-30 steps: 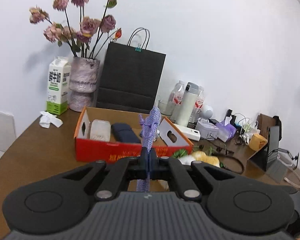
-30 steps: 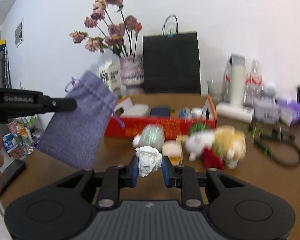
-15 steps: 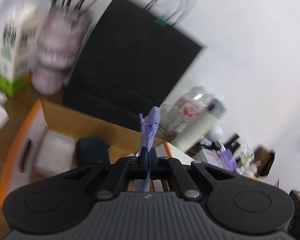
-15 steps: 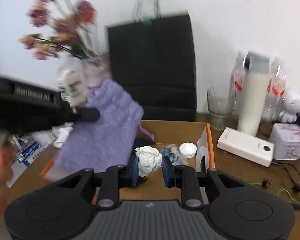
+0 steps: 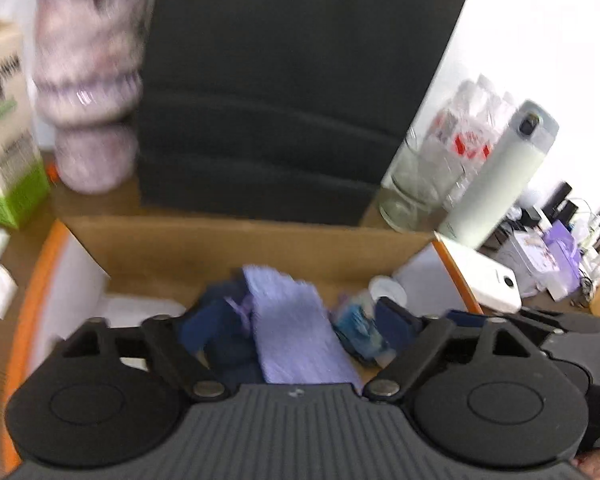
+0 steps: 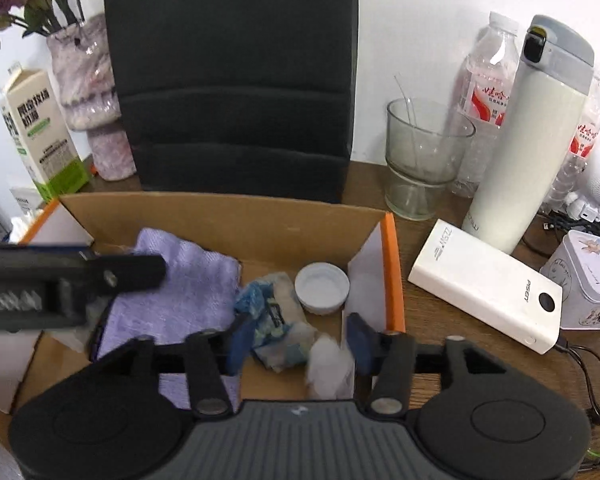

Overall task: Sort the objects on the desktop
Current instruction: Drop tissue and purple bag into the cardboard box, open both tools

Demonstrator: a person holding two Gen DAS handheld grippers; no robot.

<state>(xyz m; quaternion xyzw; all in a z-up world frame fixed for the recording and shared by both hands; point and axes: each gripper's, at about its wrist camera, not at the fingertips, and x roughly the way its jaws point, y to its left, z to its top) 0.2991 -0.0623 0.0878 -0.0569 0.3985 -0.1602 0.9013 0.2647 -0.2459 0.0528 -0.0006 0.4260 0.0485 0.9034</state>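
Observation:
Both grippers hover over the orange-edged cardboard box [image 6: 220, 216]. My left gripper [image 5: 300, 322] is opening wide, and the purple cloth pouch [image 5: 296, 336] lies loose in the box [image 5: 220, 248] below its parted fingers, touching neither pad. In the right wrist view the pouch [image 6: 188, 280] rests on the box floor beside the left gripper [image 6: 72, 280]. My right gripper [image 6: 300, 338] is opening too. The white crumpled paper ball [image 6: 328, 364] sits blurred between its fingers, near the right pad, and is not pressed.
A white cap [image 6: 322, 286] and a blue-white wrapper [image 6: 272, 320] lie in the box. Behind it stand a black paper bag [image 6: 232, 80], a vase [image 6: 88, 92] and a milk carton [image 6: 40, 132]. At the right are a glass [image 6: 424, 160], a thermos [image 6: 532, 132], a power bank [image 6: 484, 284] and a tin [image 6: 592, 280].
Both grippers moved forward to above the box. The left one let go of the purple pouch, which now lies in the box. The right jaws parted and freed the paper ball.

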